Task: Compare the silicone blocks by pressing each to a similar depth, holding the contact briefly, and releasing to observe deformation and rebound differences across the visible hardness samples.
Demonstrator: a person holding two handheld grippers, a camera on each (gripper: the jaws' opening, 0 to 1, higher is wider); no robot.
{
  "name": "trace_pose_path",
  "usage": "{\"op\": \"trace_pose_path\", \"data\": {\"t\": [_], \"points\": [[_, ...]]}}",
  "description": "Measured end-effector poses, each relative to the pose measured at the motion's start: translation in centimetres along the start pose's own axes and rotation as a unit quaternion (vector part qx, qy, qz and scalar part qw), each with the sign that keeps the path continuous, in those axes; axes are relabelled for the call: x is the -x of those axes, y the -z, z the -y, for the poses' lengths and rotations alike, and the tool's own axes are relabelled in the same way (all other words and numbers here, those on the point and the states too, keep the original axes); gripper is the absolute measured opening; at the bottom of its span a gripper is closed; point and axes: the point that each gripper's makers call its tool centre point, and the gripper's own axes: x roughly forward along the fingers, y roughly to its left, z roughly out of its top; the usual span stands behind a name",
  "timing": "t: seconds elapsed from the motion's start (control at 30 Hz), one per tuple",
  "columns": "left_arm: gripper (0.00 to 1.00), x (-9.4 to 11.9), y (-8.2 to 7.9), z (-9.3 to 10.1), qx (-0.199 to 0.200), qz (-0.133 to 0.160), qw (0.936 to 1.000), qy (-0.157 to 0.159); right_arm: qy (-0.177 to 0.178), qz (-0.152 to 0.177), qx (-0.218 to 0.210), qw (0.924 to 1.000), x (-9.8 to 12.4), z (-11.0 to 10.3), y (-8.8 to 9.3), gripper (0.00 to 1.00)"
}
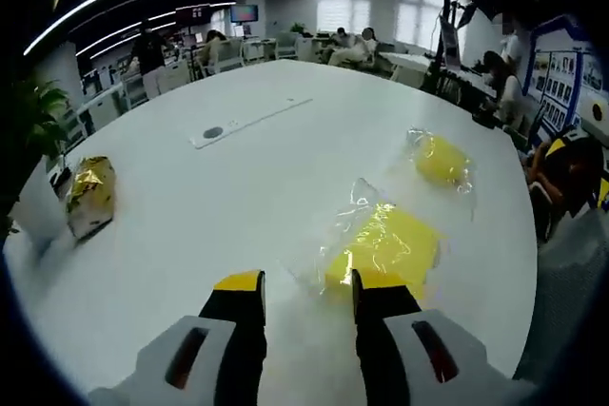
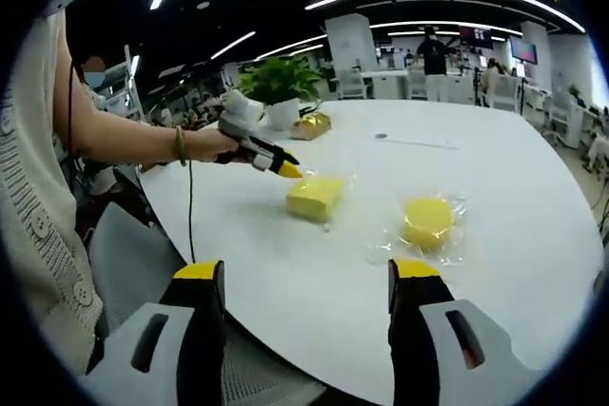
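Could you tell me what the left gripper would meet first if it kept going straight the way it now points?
Most likely the square yellow block in its clear wrapper: the left gripper is open, and the block lies just ahead of its right jaw, slightly off-centre. Depth is hard to judge here.

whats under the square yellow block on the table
The square yellow block lies in clear plastic wrap, which spreads onto the white table around it. The block covers whatever is directly beneath it, so that cannot be seen.
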Motion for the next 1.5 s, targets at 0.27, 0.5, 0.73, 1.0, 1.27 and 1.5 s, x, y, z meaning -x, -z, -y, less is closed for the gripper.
{"op": "trace_pose_path", "data": {"t": [0.27,0.5,0.73,1.0,1.27,1.5], "points": [[0.4,5.7,0.6,4.5,-0.018,0.03,0.9994,-0.001,-0.017,0.021,0.009,0.9996,-0.3,-1.1,-1.0,0.64],[0.44,9.4,2.0,8.2,-0.025,0.04,0.9989,-0.003,-0.022,0.038,0.022,0.9988,-0.4,-1.3,-1.9,0.64],[0.48,12.6,2.1,10.4,0.006,0.066,0.9977,-0.016,-0.016,0.054,0.021,0.9982,-0.2,-0.9,-2.3,0.66],[0.56,14.5,3.2,11.7,0.043,0.08,0.9956,-0.02,-0.027,0.054,0.004,0.9982,0.2,-1.2,-1.4,0.72],[0.64,14.1,5.3,13.4,0.018,0.044,0.9988,-0.009,-0.027,0.048,-0.003,0.9985,0.7,-1.1,-0.3,0.72],[0.68,13.9,5.2,13.4,0.019,0.033,0.9992,-0.009,-0.026,0.045,-0.007,0.9986,1.1,-0.9,0.3,0.71]]}}
